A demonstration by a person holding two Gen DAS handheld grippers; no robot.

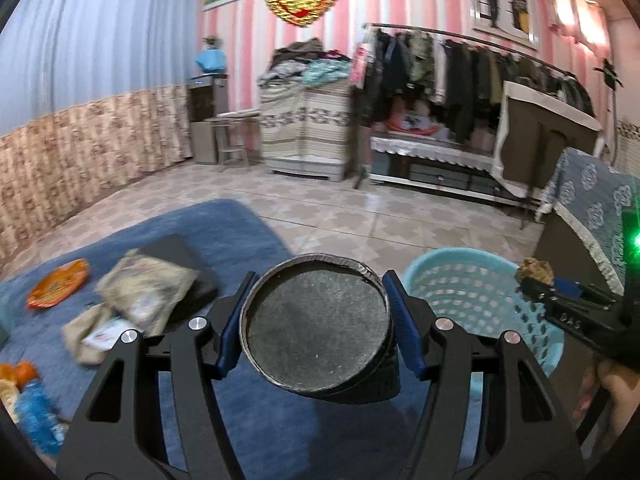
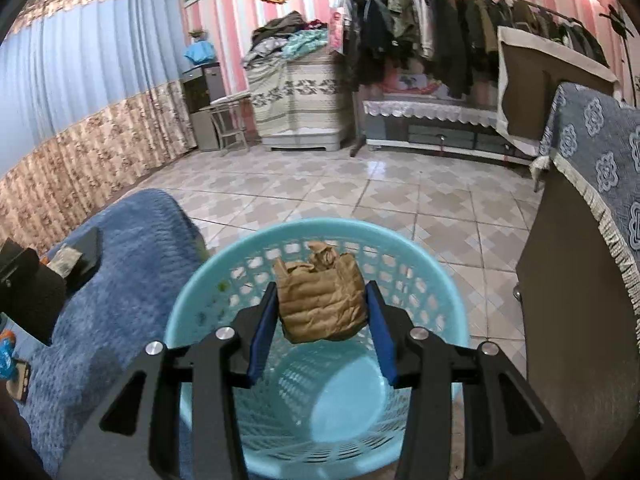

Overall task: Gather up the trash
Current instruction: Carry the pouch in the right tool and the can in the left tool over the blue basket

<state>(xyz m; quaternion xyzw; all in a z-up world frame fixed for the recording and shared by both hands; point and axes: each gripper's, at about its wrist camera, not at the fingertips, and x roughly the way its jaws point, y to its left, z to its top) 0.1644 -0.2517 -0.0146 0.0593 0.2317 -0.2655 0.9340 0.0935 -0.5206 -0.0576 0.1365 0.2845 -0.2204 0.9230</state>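
Trash lies on the far left of my left wrist view: an orange wrapper (image 1: 59, 284) and a crumpled beige bag (image 1: 150, 294) rest on the blue blanket (image 1: 224, 232), the bag partly over a dark flat thing (image 1: 176, 250) that I cannot name. At the lower left edge I see some blurred orange and blue packets (image 1: 28, 404), too unclear to tell more.

In the middle, my left gripper (image 1: 319, 326) pinches a dark round can (image 1: 316, 330). The can sits right between the two blue pads, one pad touching each side of its wall, and its flat grey end faces the camera. It hangs above the blanket, just left of the light blue basket (image 1: 476, 264).

Further right in this view, my right gripper (image 1: 538, 282) comes in from the edge with a brown lump (image 1: 535, 270) at its tip, above the right rim of the basket. A hand (image 1: 614, 390) shows at the lower right corner.

In the right wrist view, the blanket is on the left and the basket (image 2: 200, 280) stands on the tiled floor (image 2: 360, 196) directly under my right gripper (image 2: 322, 306). Its blue pads press from both sides on a crumpled brown paper wad (image 2: 322, 302), which sits between the fingertips and sticks out a little past them. The wad hangs over the open mouth of the basket. The basket looks nearly empty inside; I see only small green specks on its left wall.
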